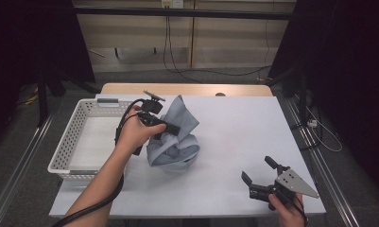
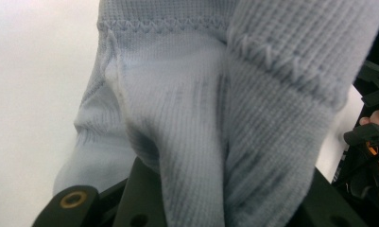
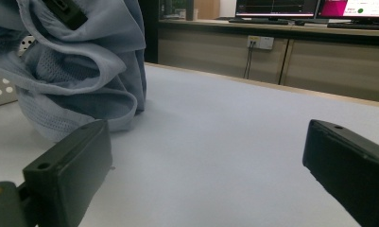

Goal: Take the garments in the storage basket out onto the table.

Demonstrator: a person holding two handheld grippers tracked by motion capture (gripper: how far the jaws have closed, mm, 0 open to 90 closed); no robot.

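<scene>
A light blue knitted garment [image 1: 177, 142] stands bunched in a heap on the white table [image 1: 239, 123], with one corner pulled up. My left gripper [image 1: 172, 129] reaches into it from the left and is shut on a fold of the fabric. In the left gripper view the ribbed cloth [image 2: 201, 118] fills the space between the jaws of the left gripper [image 2: 201, 208]. My right gripper [image 1: 256, 168] rests low near the table's front right, apart from the garment, open with nothing between its jaws. The right gripper view shows the right gripper [image 3: 208, 161] and the garment [image 3: 83, 71] farther off to the left.
A white perforated basket [image 1: 66, 137] sits at the table's left edge, right beside the garment and my left hand. Cabinets and monitors [image 3: 272, 9] stand beyond the table. Cables trail on the floor [image 1: 177, 71] behind it.
</scene>
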